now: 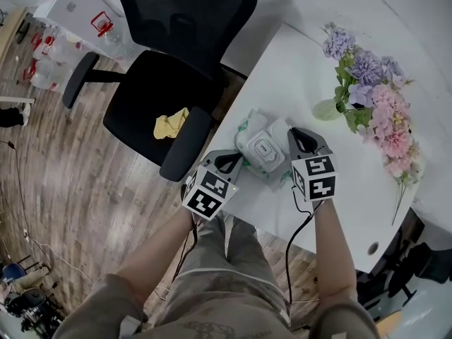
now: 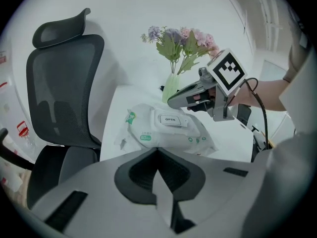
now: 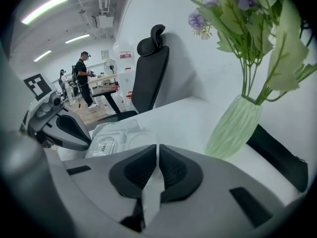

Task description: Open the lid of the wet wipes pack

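The wet wipes pack (image 1: 260, 147) lies flat on the white table (image 1: 296, 76), its white lid (image 2: 171, 119) marked OPEN lying closed on top. My left gripper (image 1: 235, 162) sits at the pack's near left edge, its jaws shut with nothing between them (image 2: 157, 150). My right gripper (image 1: 296, 135) hovers at the pack's right side, jaws shut and empty (image 3: 157, 147). In the left gripper view the right gripper's tip (image 2: 181, 99) hangs just above the far side of the lid. The right gripper view shows the pack (image 3: 116, 140) low on the left, beside the left gripper (image 3: 69, 130).
A pale green vase (image 3: 233, 125) of purple and pink flowers (image 1: 374, 97) stands on the table right of the pack. A black office chair (image 1: 162, 83) with a yellow cloth (image 1: 171, 123) on its seat stands off the table's left edge. People stand far back in the room (image 3: 83, 78).
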`<state>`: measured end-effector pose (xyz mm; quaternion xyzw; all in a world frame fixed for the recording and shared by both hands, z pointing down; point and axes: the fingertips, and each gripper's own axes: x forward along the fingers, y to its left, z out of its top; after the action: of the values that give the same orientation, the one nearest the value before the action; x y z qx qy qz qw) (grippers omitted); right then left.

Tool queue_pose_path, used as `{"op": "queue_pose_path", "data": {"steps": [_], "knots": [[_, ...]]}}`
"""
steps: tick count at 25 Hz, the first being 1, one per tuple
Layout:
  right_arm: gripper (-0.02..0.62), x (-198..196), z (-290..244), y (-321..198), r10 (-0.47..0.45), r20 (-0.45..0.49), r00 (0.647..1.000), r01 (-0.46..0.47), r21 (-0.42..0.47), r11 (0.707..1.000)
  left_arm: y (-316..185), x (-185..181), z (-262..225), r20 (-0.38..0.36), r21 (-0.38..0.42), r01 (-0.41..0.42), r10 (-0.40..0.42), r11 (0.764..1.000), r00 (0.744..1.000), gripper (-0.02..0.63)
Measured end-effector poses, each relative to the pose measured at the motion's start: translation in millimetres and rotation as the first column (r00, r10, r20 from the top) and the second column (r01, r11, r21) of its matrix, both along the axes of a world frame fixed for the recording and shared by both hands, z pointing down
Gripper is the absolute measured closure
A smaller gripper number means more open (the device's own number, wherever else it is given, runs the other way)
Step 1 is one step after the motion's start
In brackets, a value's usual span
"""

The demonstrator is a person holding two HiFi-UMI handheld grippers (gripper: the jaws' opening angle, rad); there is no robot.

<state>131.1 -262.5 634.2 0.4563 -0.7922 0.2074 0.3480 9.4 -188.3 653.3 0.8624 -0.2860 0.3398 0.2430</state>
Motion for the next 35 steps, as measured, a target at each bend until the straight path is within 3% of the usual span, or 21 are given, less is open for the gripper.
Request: {"op": "queue_pose_path", "data": {"steps": [9, 16, 24, 35], "knots": [[0.557, -9, -93, 14, -0.011, 0.095, 0.995, -0.001, 0.133, 0.991, -9, -9, -75, -0.052, 0.127, 0.045, -0.038, 0.991, 0.998, 0.590], [0.557, -18, -195, 33, -0.043, 0.186, 0.982, -0.011, 0.280, 0.960, -14, -17, -161, -0.074, 0.280, 0.054, -0.034, 0.959, 0.997, 0.589], [0.557, -26, -303, 70, -0.109, 0.210, 0.971, 0.000, 0.459, 0.888, -3, -20, -271, -0.057, 0.493, 0.009, 0.021, 0.870, 0.998, 0.590], [0.557, -32, -386, 135, -0.177, 0.226, 0.958, 0.012, 0.584, 0.812, 39, -24, -377, -0.124, 0.656, 0.030, 0.069, 0.754, 0.990, 0.589]]}}
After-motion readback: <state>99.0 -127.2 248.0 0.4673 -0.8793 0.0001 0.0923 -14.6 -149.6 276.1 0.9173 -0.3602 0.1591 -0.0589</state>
